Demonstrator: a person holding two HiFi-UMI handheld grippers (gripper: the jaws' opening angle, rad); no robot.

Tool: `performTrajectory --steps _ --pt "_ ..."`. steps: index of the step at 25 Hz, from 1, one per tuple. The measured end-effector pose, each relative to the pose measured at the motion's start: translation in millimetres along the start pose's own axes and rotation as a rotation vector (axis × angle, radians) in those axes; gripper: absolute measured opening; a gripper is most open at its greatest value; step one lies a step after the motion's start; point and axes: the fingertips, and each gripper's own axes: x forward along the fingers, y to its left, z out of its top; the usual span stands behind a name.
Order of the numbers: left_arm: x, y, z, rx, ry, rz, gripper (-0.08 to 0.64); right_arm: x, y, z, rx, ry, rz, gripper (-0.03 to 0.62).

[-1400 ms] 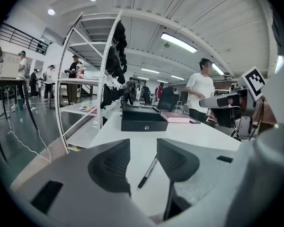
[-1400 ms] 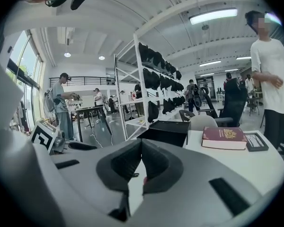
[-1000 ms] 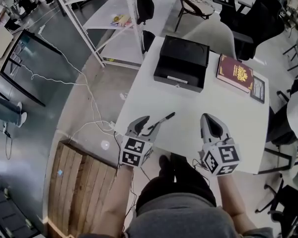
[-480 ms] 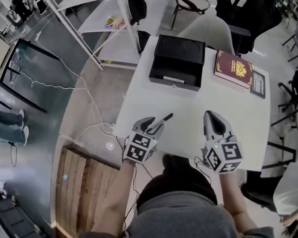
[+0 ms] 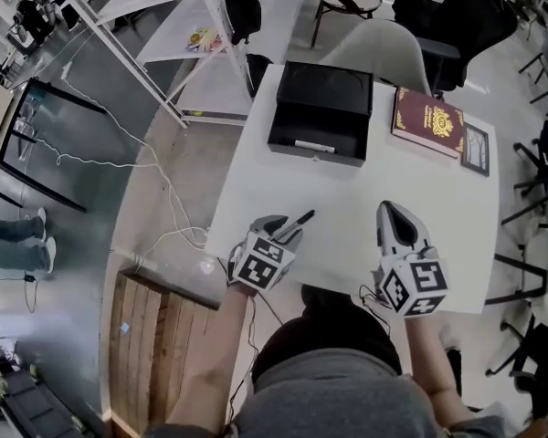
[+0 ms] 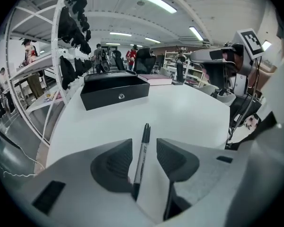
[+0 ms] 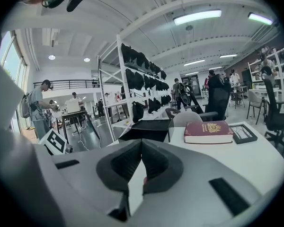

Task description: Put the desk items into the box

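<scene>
A black marker pen [image 5: 299, 218] lies on the white table [image 5: 365, 185] near its front left edge. My left gripper [image 5: 276, 229] is open, and the pen's [image 6: 146, 132] rear end lies in the gap between the jaws without being touched by either. The left gripper [image 6: 144, 145] is low over the tabletop. My right gripper [image 5: 390, 212] hovers near the front right of the table, shut and empty [image 7: 142, 148]. The open black box [image 5: 320, 108] stands at the table's far side, with its front [image 6: 114, 92] facing me.
A maroon book [image 5: 428, 121] and a small dark picture frame [image 5: 476, 149] lie right of the box; both show ahead of the right gripper, the book [image 7: 209, 131] and the frame [image 7: 243, 132]. A white chair [image 5: 393, 48] stands behind the table. White shelving [image 5: 192, 26] stands to the left.
My left gripper has edged forward onto the pen, so its jaws now stand on either side of the pen's rear end. The right gripper has hardly moved.
</scene>
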Motion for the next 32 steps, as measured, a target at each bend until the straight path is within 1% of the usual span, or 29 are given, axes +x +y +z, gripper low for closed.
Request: performTrajectory --steps 4,9,17,22,32 --pt "4.9 1.0 -1.8 0.014 0.037 -0.011 0.16 2.7 -3.1 -0.4 0.008 0.001 0.0 0.005" --pt "9.7 1.2 -4.6 0.031 0.079 -0.018 0.135 6.2 -6.5 -0.9 0.013 0.007 0.002 0.005" --pt "16.1 1.5 -18.0 0.014 0.141 -0.029 0.107 8.5 -10.6 -0.5 0.015 0.008 0.007 0.005" --pt "14.9 3.3 -15.0 0.011 0.161 -0.039 0.1 10.2 -13.1 -2.3 0.022 0.016 0.006 0.005" --pt "16.5 4.3 -17.1 0.021 0.188 -0.034 0.074 13.6 -16.9 -2.9 0.018 0.024 0.007 0.005"
